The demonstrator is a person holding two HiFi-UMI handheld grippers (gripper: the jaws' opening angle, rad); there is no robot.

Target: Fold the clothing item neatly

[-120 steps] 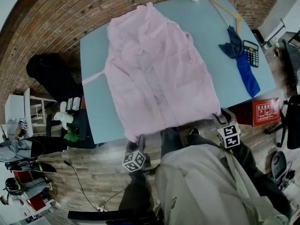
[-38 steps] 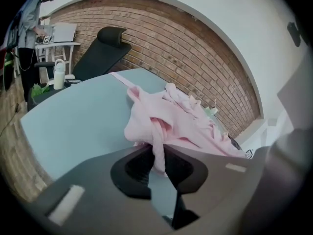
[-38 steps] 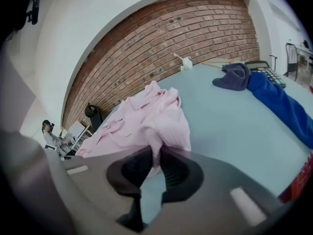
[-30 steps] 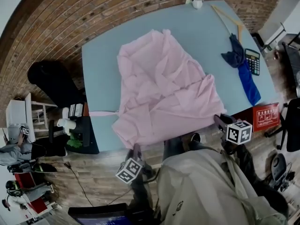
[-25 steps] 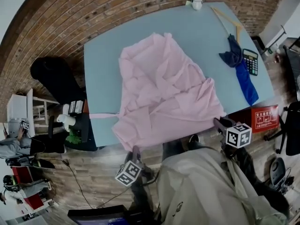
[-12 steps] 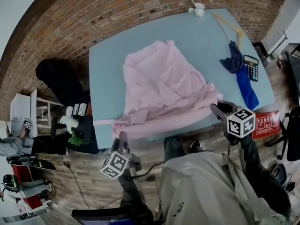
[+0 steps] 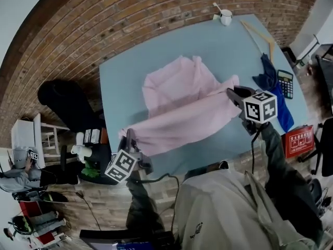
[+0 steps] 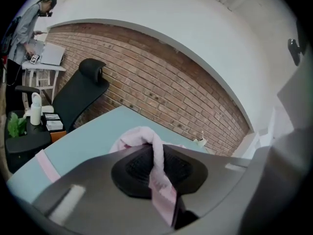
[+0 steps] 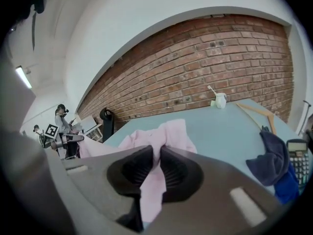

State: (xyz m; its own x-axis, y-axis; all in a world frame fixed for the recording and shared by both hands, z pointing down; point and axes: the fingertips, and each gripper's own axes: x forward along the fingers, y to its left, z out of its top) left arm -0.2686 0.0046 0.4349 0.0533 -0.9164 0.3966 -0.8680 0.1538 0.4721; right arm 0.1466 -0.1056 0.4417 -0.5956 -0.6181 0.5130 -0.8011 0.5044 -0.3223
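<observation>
A pink garment (image 7: 182, 105) lies on the light-blue table (image 7: 119, 87), its near edge lifted off the tabletop and stretched between both grippers. My left gripper (image 7: 128, 137) is at the table's near-left edge, shut on the hem's left corner. The pink cloth (image 8: 159, 173) runs pinched between its dark pads. My right gripper (image 7: 232, 94) is raised over the table's right part, shut on the hem's other corner. In the right gripper view the pink cloth (image 9: 156, 180) is clamped between the pads. The garment's far half (image 9: 168, 131) rests crumpled on the table.
A blue cloth (image 7: 273, 90) and a calculator (image 7: 286, 84) lie at the table's right edge, with a wooden hanger (image 7: 260, 35) and a white mug (image 7: 226, 17) at the far right. A black office chair (image 7: 60, 98) and a dark side stand (image 7: 96, 150) stand left of the table.
Both grippers have risen and moved forward over the table, carrying the garment's near hem up and towards the far side. The garment now covers a shorter stretch of the table.
</observation>
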